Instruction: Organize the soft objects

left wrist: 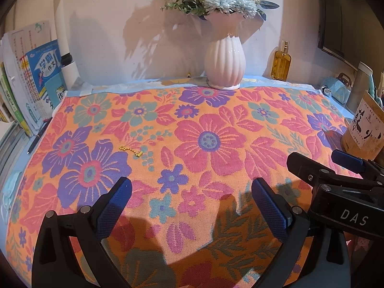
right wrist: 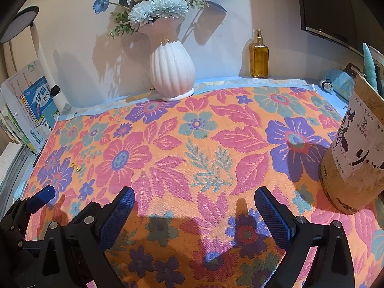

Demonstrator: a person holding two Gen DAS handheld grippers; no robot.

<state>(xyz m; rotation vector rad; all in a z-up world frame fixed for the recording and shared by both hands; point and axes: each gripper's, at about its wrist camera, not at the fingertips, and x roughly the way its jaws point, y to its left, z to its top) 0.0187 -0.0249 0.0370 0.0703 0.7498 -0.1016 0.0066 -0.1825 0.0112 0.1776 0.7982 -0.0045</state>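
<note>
Floral cloth (left wrist: 192, 144) lies flat over the desk, running from the white vase (left wrist: 224, 64) forward under both grippers; it looks soft, light and limp, likely to sag, so pinch a near edge or corner (none visible). Vase holds artificial flowers (left wrist: 223, 0). Right of vase, amber bottle (left wrist: 280, 62), partly full. Left gripper (left wrist: 192, 206) and right gripper (right wrist: 194, 216) spread wide, empty.
</note>
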